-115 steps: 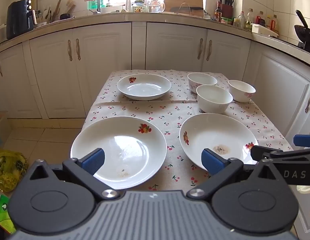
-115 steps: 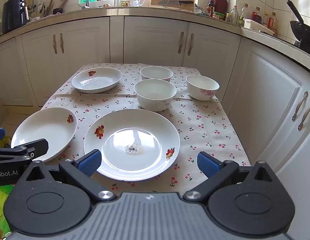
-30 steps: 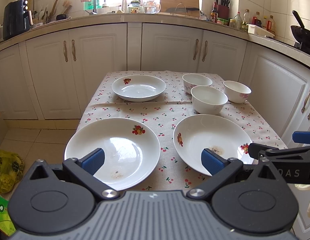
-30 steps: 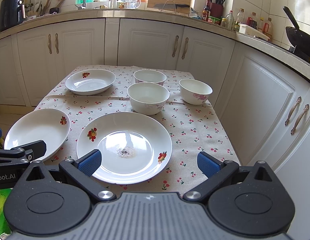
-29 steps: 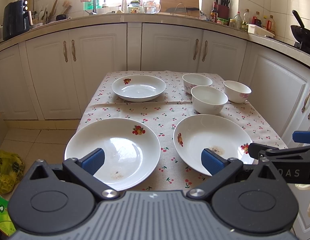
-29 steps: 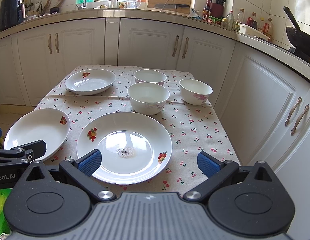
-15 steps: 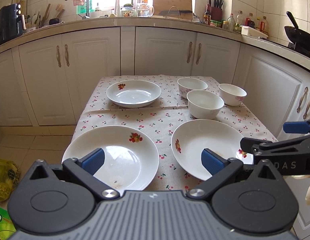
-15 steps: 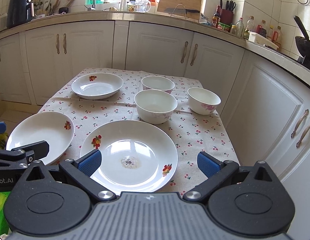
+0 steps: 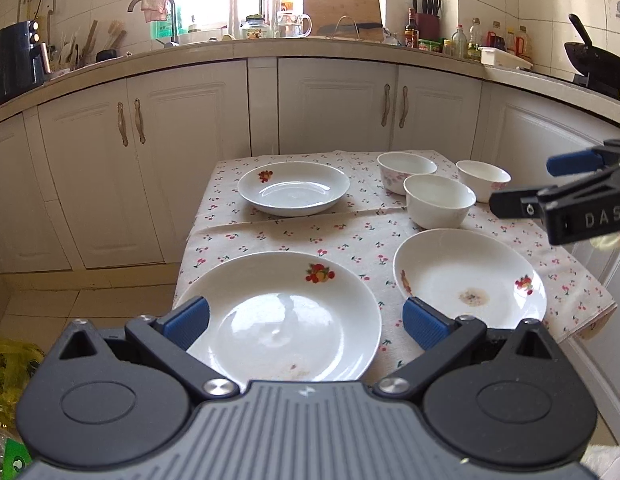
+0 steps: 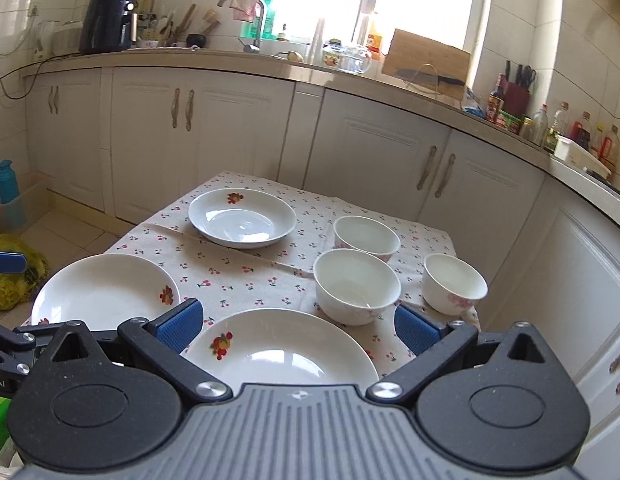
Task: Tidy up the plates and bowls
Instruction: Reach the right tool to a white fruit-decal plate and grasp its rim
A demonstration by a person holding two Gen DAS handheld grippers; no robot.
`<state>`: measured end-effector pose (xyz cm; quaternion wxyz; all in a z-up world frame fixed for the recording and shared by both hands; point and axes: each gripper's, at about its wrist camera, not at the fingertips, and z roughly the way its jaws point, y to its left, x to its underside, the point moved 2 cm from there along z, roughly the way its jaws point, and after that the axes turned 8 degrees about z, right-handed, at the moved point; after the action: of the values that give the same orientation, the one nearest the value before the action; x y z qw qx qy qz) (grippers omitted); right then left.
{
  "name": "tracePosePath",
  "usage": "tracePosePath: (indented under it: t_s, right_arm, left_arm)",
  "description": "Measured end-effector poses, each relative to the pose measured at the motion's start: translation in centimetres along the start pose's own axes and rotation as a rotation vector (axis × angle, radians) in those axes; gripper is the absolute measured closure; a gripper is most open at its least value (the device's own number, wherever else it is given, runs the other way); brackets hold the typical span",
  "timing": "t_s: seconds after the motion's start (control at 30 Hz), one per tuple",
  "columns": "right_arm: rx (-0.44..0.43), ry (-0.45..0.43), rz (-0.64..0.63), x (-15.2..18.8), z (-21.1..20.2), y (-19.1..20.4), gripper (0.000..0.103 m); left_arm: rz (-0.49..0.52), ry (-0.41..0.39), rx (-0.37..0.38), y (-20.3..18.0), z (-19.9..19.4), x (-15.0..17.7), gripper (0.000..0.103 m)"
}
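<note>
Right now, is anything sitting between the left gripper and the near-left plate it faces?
Nothing visible does. The left gripper is open and empty, with the near-left plate directly ahead of its fingers on the cherry-print tablecloth. The other plates and bowls lie farther back or to the right.

The right hand-held gripper [image 9: 549,184] has risen from beside the near right plate [image 9: 469,276] to hang level with the bowls [image 9: 439,206], its view now tilted across the desk [image 10: 246,268]; the left hand-held gripper [image 9: 306,322] has drawn back slightly, both with jaws spread.
</note>
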<state>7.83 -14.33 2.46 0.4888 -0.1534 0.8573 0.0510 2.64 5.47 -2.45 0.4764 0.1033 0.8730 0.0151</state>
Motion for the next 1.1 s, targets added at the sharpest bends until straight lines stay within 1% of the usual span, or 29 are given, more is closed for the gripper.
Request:
tracePosePath:
  t_s: [0.13, 0.23, 0.37, 0.53, 0.67, 0.77, 0.97, 1.1]
  right_arm:
    - [-0.16, -0.006, -0.033, -0.2, 1.3, 1.4, 0.0]
    - [-0.236, 0.015, -0.069, -0.3, 2.3, 2.9, 0.0]
    - [-0.307, 0.076, -0.1, -0.2, 3.9, 4.8, 0.0]
    - [-0.336, 0.151, -0.105, -0.1, 5.9, 5.9, 0.0]
    - [-0.337, 0.189, -0.082, -0.1, 7.1, 6.1, 0.0]
    - [-0.336, 0.21, -0.083, 0.0, 8.1, 6.3, 0.0]
    - [-0.356, 0.246, -0.102, 0.1, 9.9, 7.1, 0.0]
    - [-0.373, 0.274, -0.107, 0.1, 11.1, 7.2, 0.0]
  left_arm:
    - [0.007, 0.042, 0.015, 1.3, 0.5, 1.9, 0.001]
    - [0.0, 0.09, 0.034, 2.2, 1.1, 3.3, 0.001]
    - [0.026, 0.13, 0.059, 2.6, 2.0, 5.1, 0.001]
    - [0.028, 0.159, 0.114, 3.5, 3.9, 6.5, 0.001]
    - [0.042, 0.166, 0.131, 3.9, 5.2, 6.7, 0.001]
    - [0.052, 0.175, 0.132, 4.3, 5.9, 6.8, 0.001]
    - [0.061, 0.183, 0.159, 4.7, 6.5, 6.5, 0.0]
    - [0.064, 0.161, 0.161, 4.8, 6.5, 6.8, 0.0]
